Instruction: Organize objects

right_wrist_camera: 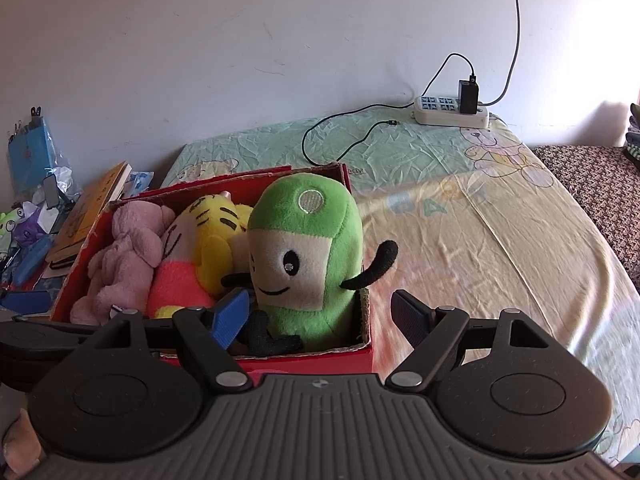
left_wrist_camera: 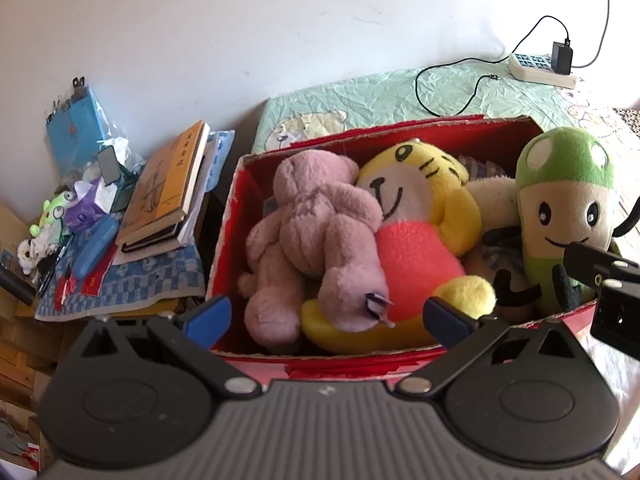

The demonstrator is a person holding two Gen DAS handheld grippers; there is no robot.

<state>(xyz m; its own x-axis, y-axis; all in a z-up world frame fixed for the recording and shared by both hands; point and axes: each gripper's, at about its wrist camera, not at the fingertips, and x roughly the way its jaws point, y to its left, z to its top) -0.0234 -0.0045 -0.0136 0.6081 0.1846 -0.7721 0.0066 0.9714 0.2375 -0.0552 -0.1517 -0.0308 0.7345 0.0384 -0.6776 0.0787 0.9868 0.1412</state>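
A red cardboard box (left_wrist_camera: 236,204) (right_wrist_camera: 76,276) sits on the bed and holds several plush toys. A mauve teddy bear (left_wrist_camera: 308,236) (right_wrist_camera: 124,264) lies at its left, a yellow tiger in a coral shirt (left_wrist_camera: 416,220) (right_wrist_camera: 192,256) in the middle, and a green mushroom doll (left_wrist_camera: 560,200) (right_wrist_camera: 304,256) stands upright at the right end. A beige plush (left_wrist_camera: 492,196) lies behind them. My left gripper (left_wrist_camera: 326,316) is open and empty over the box's near wall. My right gripper (right_wrist_camera: 320,316) is open and empty, its jaws either side of the green doll's base.
A stack of books (left_wrist_camera: 164,188) and small clutter (left_wrist_camera: 80,216) lie on a blue cloth left of the box. A white power strip (right_wrist_camera: 452,110) with a black charger and cable (right_wrist_camera: 340,136) sits at the far edge of the bed sheet (right_wrist_camera: 480,240). A white wall rises behind.
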